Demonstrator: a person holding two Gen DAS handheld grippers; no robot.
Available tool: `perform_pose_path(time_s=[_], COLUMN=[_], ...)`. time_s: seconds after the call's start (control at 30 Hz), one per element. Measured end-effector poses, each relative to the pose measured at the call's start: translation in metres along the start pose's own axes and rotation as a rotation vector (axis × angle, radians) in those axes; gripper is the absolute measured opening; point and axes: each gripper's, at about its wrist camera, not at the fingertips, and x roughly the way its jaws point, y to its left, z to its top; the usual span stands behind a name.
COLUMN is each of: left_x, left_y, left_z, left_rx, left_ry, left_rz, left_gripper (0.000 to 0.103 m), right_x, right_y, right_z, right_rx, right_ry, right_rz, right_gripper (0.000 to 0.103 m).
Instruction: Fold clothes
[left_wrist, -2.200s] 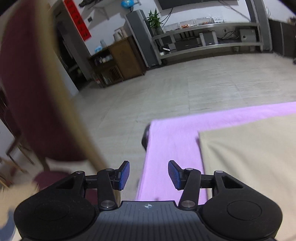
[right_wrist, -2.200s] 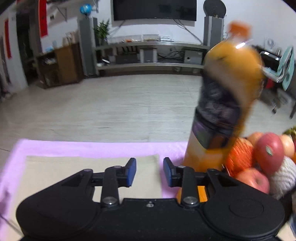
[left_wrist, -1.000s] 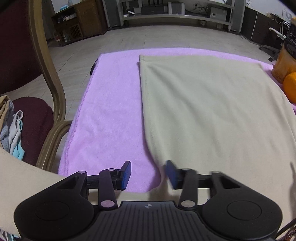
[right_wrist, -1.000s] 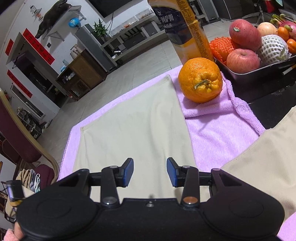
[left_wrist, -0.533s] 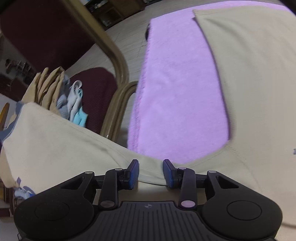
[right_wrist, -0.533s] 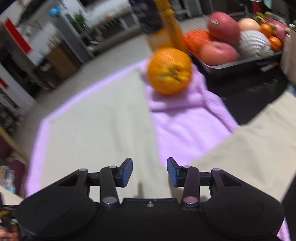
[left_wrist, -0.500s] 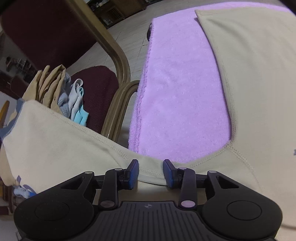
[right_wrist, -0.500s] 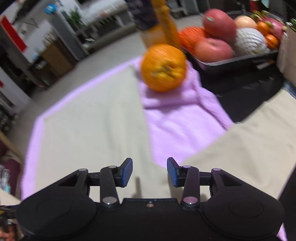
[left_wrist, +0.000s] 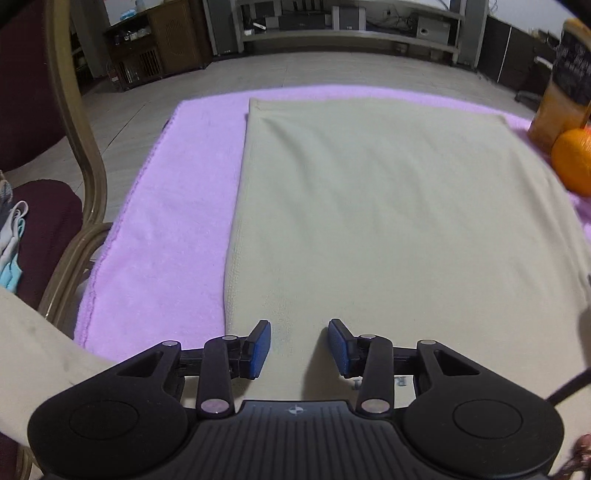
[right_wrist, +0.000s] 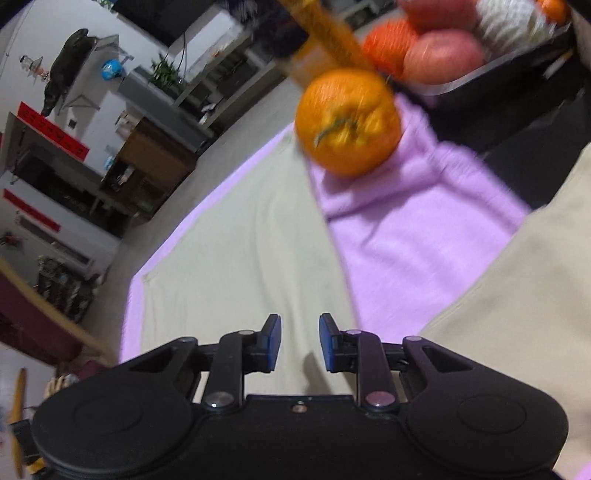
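Lying flat on the purple towel (left_wrist: 166, 229), the beige shirt (left_wrist: 388, 221) now fills the left wrist view, where half a second ago its sleeve and the chair dominated. The left hand-held gripper (left_wrist: 299, 349) hovers over the shirt's near edge, fingers apart and empty. The right hand-held gripper (right_wrist: 298, 341), also parted, points across the shirt toward the orange (right_wrist: 347, 122), tilted and blurred.
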Motion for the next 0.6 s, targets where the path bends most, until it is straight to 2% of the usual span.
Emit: perform_pose_path(time_s=[0.03,0.07,0.1,0.13,0.2,0.27,0.3,0.33,0.43,0.6], left_x=[0.000,0.000,0.000,0.000,-0.002,-0.006,-0.009,-0.013,-0.030,-0.020], left_y=[0.003,0.007,0.014,0.021,0.032,0.039,0.041,0.044,0.047,0.036], left_z=[-0.001,-0.002,-0.004,-0.006,-0.009,-0.013,-0.014,-0.016,-0.015,-0.006], left_rx=[-0.007,-0.012,-0.031,-0.050,-0.081,-0.103,-0.114,-0.125,-0.168,-0.159], left_ry=[-0.012,-0.005,0.001,0.007,0.017,0.018,0.015,0.012,-0.063,-0.090], left_rz=[0.004,0.021,0.040,0.059,0.098,0.135,0.153,0.171,0.173,0.103], left_gripper=[0.045,0.046,0.046,0.046,0.053,0.051,0.045,0.042,0.041,0.040], right_x=[0.008,0.016,0.014,0.009,-0.002,-0.020,-0.027,-0.033,-0.044,-0.034], right_y=[-0.003,-0.007,-0.014,-0.023,-0.041,-0.053,-0.057,-0.057,-0.046,-0.012], right_z=[-0.001,-0.002,0.000,0.003,0.010,0.013,0.014,0.012,0.007,0.005], right_rx=[0.004,0.004,0.022,0.047,0.098,0.140,0.161,0.174,0.149,0.023], right_ry=[0.032,0.060,0.047,0.014,-0.052,-0.143,-0.168,-0.182,-0.218,-0.220], right_rz=[-0.001,-0.011,-0.025,-0.041,-0.073,-0.192,-0.215,-0.210,-0.177,-0.084], right_gripper=[0.023,0.017,0.005,0.000,0.000,0.000,0.000,0.005,0.007,0.011])
